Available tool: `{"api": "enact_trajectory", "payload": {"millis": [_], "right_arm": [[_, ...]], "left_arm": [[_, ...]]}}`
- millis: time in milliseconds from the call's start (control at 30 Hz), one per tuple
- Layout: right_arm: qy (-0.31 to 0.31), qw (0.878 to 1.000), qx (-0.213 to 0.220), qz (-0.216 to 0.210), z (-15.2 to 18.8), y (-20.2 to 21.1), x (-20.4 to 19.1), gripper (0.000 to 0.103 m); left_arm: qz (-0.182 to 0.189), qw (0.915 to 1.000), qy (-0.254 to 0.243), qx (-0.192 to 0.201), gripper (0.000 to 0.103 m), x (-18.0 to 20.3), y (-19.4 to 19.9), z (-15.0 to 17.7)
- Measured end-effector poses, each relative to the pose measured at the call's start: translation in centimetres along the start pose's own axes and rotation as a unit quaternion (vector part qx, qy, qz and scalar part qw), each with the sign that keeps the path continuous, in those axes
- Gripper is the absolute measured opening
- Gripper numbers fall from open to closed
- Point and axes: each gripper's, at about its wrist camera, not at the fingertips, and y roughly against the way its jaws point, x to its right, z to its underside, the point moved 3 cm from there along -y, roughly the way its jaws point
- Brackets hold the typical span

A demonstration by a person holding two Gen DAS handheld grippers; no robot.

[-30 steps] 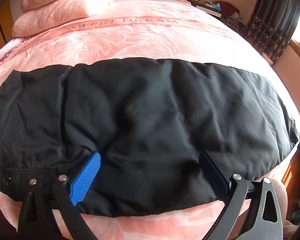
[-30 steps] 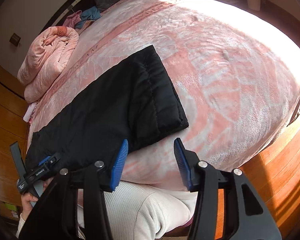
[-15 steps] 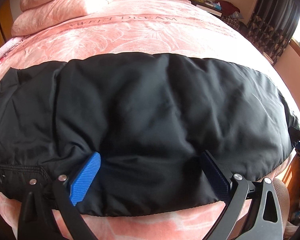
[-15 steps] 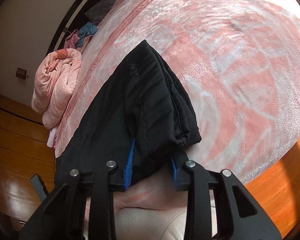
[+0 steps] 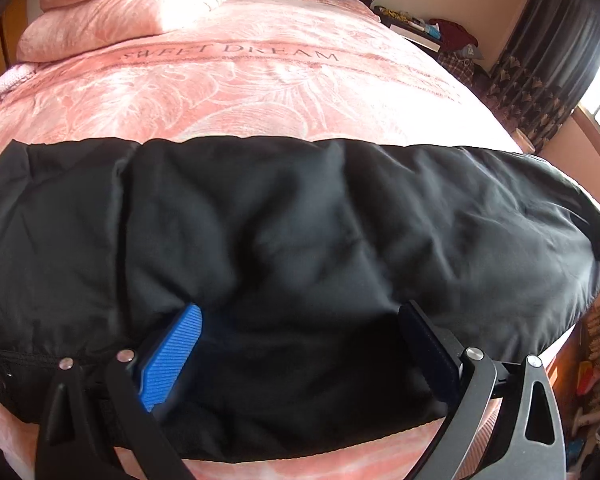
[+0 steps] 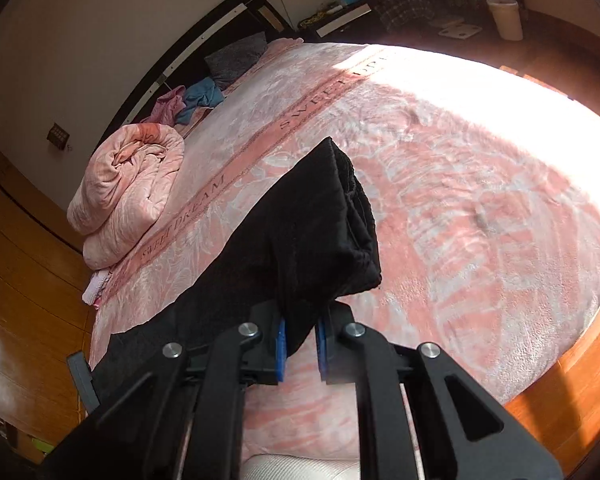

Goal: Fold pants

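1. My right gripper has its fingers pinching the cuff end of the black pants, raised off the pink bed.
2. My left gripper has its fingers spread, pressing into the pants, which lie across the bed's near edge.

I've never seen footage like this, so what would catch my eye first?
The black pants stretched across the pink bed. At one end, the right gripper has its blue fingers shut on the cuff, lifting it. The left gripper is open over the pants' near edge.
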Motion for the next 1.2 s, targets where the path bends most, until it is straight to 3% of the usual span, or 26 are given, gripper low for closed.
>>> {"api": "enact_trajectory", "payload": {"millis": [67, 133, 333, 433, 500, 600, 700, 900, 1067, 1200], "right_arm": [[-0.058, 0.998, -0.036, 0.015, 2.1, -3.1, 4.2, 0.010], [-0.100, 0.994, -0.036, -0.008, 3.9, -4.0, 6.5, 0.011], [-0.063, 0.998, -0.005, -0.018, 3.0, -1.5, 4.4, 0.010], [-0.049, 0.998, -0.034, 0.023, 3.3, -2.7, 4.4, 0.011], [-0.066, 0.996, -0.047, 0.030, 3.7, -3.5, 5.0, 0.012], [-0.048, 0.997, -0.033, 0.042, 3.4, -2.4, 3.8, 0.011], [-0.012, 0.998, -0.007, 0.053, 2.5, -0.8, 0.9, 0.011], [0.093, 0.994, 0.051, 0.028, 1.7, 2.3, -8.1, 0.012], [0.207, 0.976, 0.071, 0.010, 3.3, 2.8, -17.1, 0.013], [0.293, 0.953, 0.072, 0.005, 5.8, 1.9, -23.6, 0.013]], "left_arm": [[-0.012, 0.9992, -0.037, -0.002, 0.099, 0.8, -0.8, 0.9], [-0.022, 0.9979, -0.060, 0.008, 0.099, 1.2, -0.3, 1.6], [-0.050, 0.9967, -0.052, 0.038, 0.099, -1.0, 2.5, 1.6], [-0.053, 0.9980, -0.034, 0.001, 0.100, -2.8, 0.2, 2.0], [-0.059, 0.9966, -0.053, 0.024, 0.100, -2.7, -0.3, 2.4], [-0.046, 0.9975, -0.054, 0.007, 0.099, -2.9, 0.4, 2.0], [-0.031, 0.9990, -0.029, 0.017, 0.099, -4.2, 1.9, 1.6], [-0.054, 0.9977, 0.014, 0.038, 0.099, -9.0, 5.2, 1.5], [-0.075, 0.9938, 0.056, 0.060, 0.099, -13.9, 7.9, 1.6], [-0.077, 0.9910, 0.089, 0.064, 0.099, -16.9, 9.3, 1.7]]}}
